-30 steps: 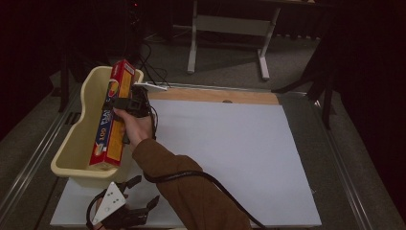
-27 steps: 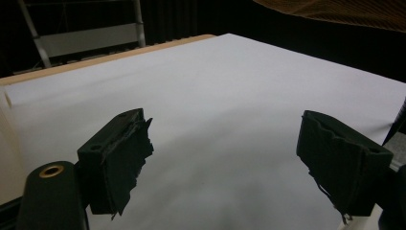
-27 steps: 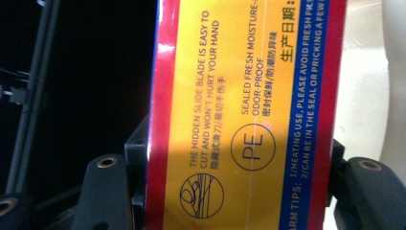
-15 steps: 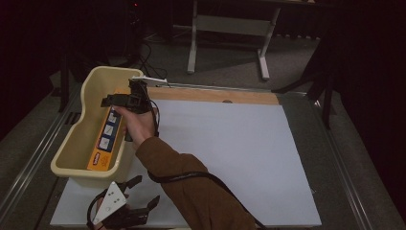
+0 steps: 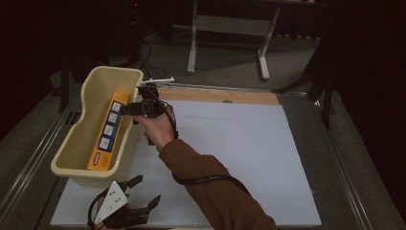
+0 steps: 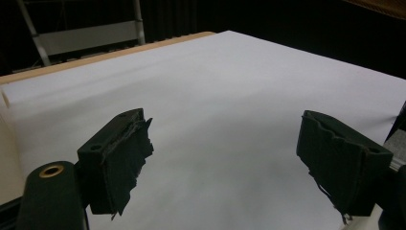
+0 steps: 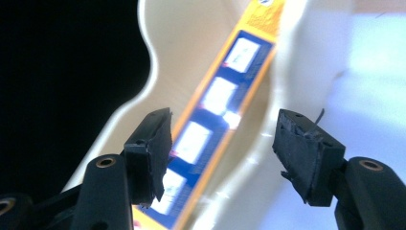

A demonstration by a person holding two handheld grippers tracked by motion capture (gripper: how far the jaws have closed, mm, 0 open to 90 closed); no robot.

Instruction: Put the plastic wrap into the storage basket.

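Orange box (image 5: pixel 109 130) lies free in the cream tub (image 5: pixel 76 143). Above it, the right gripper (image 7: pixel 222 143) has jaws apart around nothing, having just been closing. Left gripper (image 6: pixel 222 158) gapes wide over the white sheet (image 6: pixel 230 96).

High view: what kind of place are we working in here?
Probably a lab or workshop test bench: a table under a white sheet, a cream plastic bin, and a metal stand frame on a dark carpeted floor behind.
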